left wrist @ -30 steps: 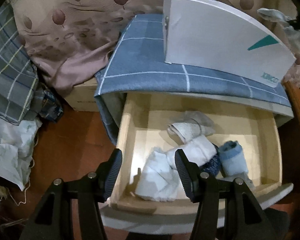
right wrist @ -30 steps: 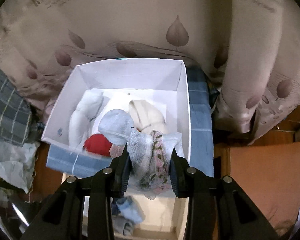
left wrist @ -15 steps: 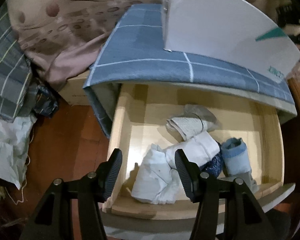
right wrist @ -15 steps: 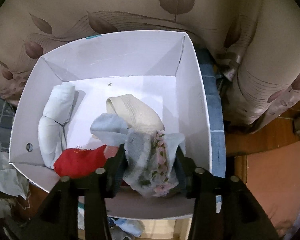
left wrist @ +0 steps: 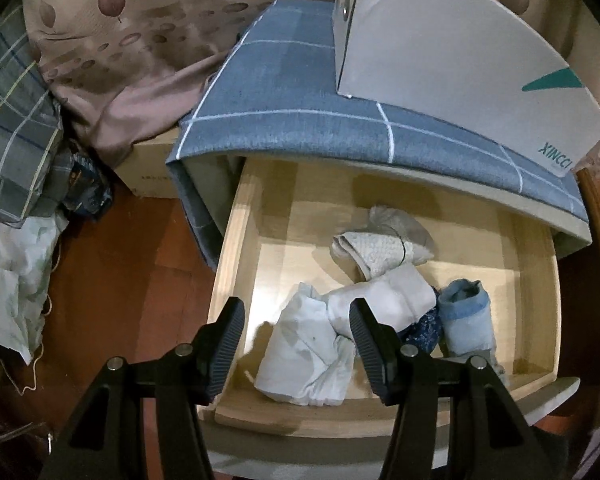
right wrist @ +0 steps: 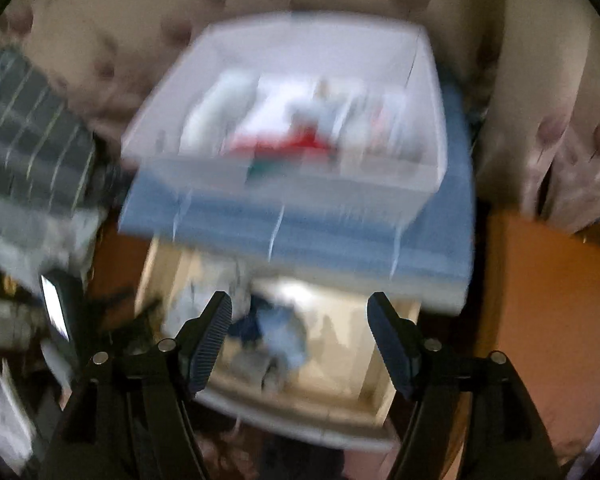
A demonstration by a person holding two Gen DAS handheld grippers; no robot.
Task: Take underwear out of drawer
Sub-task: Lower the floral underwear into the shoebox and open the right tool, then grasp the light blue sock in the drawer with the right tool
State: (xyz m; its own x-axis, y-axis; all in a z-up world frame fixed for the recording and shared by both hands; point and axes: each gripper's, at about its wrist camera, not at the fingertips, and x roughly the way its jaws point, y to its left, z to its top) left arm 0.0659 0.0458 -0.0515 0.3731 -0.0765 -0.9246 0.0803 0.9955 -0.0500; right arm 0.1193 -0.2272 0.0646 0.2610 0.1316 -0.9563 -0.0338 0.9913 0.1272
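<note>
The wooden drawer stands pulled out, with several rolled pieces of underwear in it: a white bundle, a cream roll, a light blue roll. My left gripper hangs open above the drawer's front left, and the white bundle shows between its fingers but untouched. The right wrist view is blurred. There my right gripper is over the drawer, its jaws opening, nothing between them. Behind it the white box holds red, white and pale garments.
The white box sits on a blue checked cloth that covers the cabinet top. A leaf-patterned curtain hangs behind. Plaid fabric, bags and a cardboard box crowd the red-brown floor at left.
My right gripper let go of the lacy garment into the white box, opened, and swung back toward the drawer. The left gripper stayed over the drawer, still open.
</note>
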